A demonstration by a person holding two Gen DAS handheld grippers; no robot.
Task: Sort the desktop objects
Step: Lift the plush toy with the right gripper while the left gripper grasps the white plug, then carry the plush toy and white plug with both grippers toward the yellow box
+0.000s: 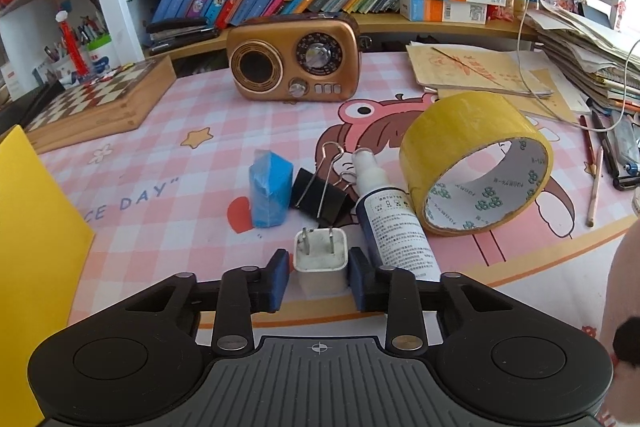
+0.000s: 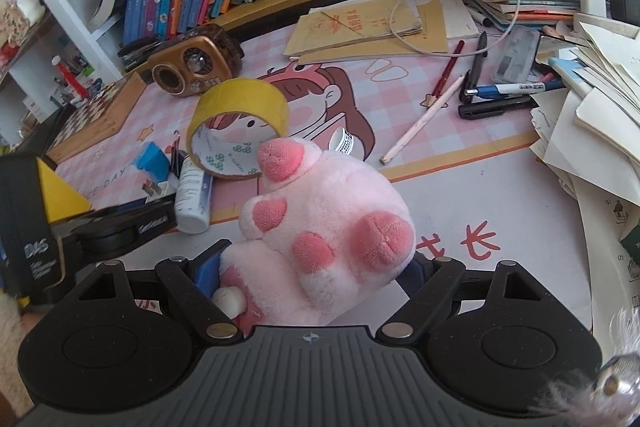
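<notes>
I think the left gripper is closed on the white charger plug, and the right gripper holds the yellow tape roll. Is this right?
Not quite. The left gripper is indeed closed on the white charger plug, but the right gripper holds the pink plush toy, not the tape. The yellow tape roll stands free on the desk mat, as the right wrist view shows.

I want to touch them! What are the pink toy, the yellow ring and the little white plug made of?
The pink toy, held in the right gripper, looks like soft fuzzy plush: its surface is furry. The yellow ring seems to be shiny plastic tape wound on a printed cardboard core. The white plug, squeezed in the left gripper, looks like smooth hard plastic with two shiny metal prongs.
</notes>
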